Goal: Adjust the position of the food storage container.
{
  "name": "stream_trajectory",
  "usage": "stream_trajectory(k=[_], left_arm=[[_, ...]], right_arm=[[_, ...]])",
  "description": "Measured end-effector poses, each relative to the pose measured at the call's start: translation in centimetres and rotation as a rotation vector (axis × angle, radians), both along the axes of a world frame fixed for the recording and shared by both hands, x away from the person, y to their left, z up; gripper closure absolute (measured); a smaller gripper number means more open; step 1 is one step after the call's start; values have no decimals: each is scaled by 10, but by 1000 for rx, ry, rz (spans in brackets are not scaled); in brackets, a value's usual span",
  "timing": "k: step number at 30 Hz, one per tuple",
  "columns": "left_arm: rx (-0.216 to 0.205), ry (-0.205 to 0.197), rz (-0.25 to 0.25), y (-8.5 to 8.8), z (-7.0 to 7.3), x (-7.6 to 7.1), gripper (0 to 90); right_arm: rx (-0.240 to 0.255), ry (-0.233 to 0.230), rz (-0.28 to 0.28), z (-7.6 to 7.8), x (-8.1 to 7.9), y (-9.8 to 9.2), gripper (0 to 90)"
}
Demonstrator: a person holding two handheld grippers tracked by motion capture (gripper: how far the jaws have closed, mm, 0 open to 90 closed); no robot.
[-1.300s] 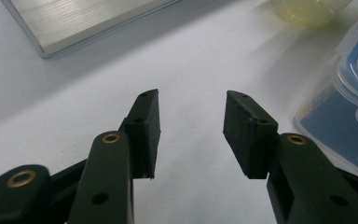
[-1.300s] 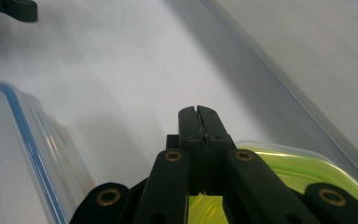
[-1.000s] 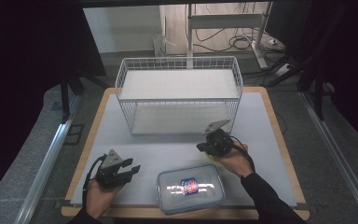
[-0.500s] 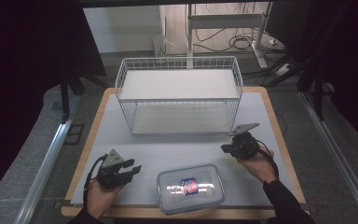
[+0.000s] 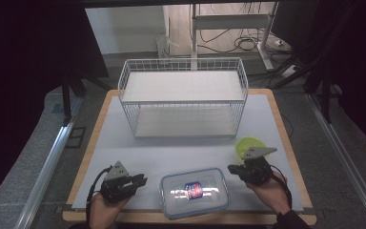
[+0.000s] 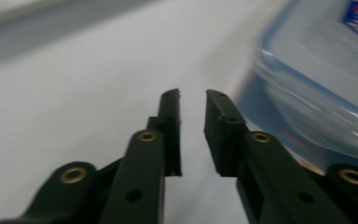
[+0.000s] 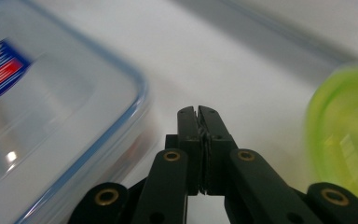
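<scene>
Glossy clear plastic container [image 5: 195,192], white wire basket [image 5: 183,98], matt grey mat [image 5: 171,152] on wood-edged table [image 5: 91,138].

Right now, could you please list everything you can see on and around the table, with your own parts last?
Wire basket: one, white, far middle of the table.
Lidded container: one, clear with blue rim and a red-blue label, near edge, centre.
Bowl: one, lime green, right side, partly behind the right tongs.
Table: one, pale top with wooden edge.
Left tongs: black, slightly open, left of the container.
Right tongs: black, shut, empty, right of the container.
</scene>
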State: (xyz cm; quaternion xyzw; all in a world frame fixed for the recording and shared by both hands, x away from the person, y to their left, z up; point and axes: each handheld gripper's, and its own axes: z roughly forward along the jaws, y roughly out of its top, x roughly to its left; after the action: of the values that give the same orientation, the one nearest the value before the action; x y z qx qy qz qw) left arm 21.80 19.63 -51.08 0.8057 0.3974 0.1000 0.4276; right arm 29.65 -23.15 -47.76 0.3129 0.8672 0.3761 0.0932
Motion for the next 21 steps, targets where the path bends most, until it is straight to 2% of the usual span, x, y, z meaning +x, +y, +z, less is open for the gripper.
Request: stream_trajectory(k=[2,4,5,6,7,12,16,21], left_arm=[[-3,18,-27,-5,-2,-9,842],[-17,40,-53,-10,-6,-18,851],[-15,53,-66,-14,-8,-23,859],[-17,64,-82,-19,-10,-29,869],[-18,70,-94,-21,-11,-33,869],[-13,87,-161,-38,-15,-59,873],[-19,109,-211,-47,-18,-66,873],[-21,107,-245,-57,-18,-67,872]], right_arm=[[22,23,-9,-7,-23,-7,886],[28,29,-9,-8,-28,-9,887],[34,32,-4,-10,-34,-11,888],[36,46,1,-13,-47,-13,887],[36,46,1,-13,-47,-13,887],[36,61,29,-18,-69,-12,887],[21,67,52,-19,-82,-10,886],[5,93,91,-23,-94,-4,885]])
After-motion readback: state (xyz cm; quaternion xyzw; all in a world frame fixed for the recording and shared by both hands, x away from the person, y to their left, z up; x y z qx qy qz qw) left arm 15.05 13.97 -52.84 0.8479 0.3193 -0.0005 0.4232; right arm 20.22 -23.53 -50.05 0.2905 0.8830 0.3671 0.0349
